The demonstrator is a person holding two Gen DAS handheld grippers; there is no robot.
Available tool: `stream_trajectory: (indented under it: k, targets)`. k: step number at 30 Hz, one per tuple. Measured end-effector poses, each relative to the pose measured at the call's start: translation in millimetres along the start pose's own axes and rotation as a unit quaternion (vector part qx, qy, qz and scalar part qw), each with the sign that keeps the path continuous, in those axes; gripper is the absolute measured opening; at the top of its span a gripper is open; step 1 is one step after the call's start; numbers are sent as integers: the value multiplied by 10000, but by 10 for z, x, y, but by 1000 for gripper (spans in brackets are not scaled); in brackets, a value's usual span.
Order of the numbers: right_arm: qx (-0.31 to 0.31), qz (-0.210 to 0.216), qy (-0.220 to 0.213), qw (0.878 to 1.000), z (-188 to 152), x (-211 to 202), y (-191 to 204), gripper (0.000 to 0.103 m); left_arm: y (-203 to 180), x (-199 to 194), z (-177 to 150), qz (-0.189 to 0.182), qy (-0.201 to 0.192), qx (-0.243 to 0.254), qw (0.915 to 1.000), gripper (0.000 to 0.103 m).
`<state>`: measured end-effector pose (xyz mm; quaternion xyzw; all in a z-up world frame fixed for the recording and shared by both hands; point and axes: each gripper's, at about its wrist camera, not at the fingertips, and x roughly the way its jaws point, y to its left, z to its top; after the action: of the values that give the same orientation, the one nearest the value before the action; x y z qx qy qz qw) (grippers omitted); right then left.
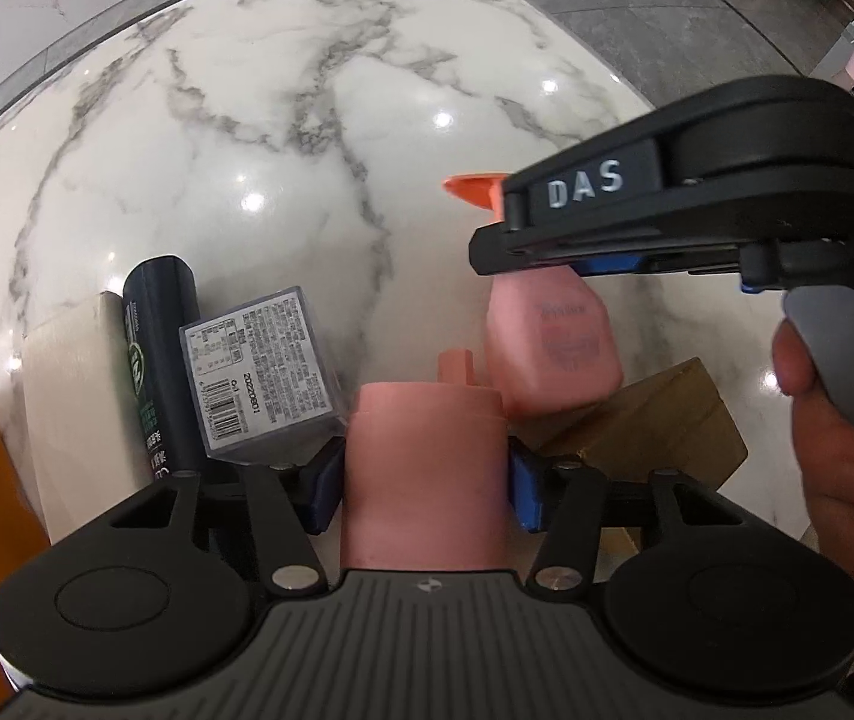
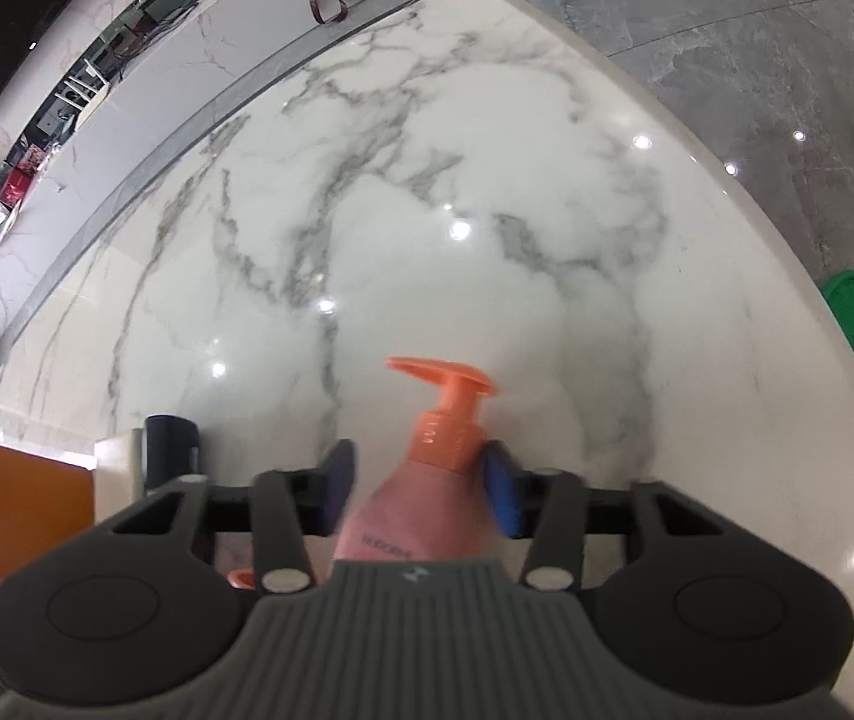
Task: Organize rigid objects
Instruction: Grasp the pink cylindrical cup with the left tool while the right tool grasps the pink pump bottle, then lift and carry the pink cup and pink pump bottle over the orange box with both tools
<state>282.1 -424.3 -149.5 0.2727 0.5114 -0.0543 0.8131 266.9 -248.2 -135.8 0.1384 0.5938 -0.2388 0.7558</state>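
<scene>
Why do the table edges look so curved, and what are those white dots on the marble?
Both views use fisheye lenses, which bend the marble table edges. The white dots are ceiling lights reflected in the glossy marble, seen in both views. In the right wrist view the pink pump bottle looks slightly blurred.

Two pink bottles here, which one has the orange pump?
The pink bottle in the right gripper, pump head up top. The one between the left gripper pads has a plain pink cap.
</scene>
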Motion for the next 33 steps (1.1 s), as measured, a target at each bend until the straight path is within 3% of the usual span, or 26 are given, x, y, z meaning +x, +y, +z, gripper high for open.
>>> stream_trajectory:
  k: [12, 18, 26, 33]
  targets:
    - [-907, 21, -844, 9923, -311, -657, 190, 27, 109, -556, -311, -159, -699, -28, 9974, 61]
    - [-1144, 122, -1157, 9866, -492, -1024, 382, 27, 192, -1084, -594, -234, -1420, -74, 9896, 61]
    - [-1751, 715, -1583, 9691, -840, -1642, 964, 27, 661, -1817, -1118, 151, -2320, -137, 9725, 62]
    - [-2432, 1614, -1326, 9472, -1152, -1717, 1826, 27, 1398, -1989, -1518, 841, -2357, -394, 9674, 61]
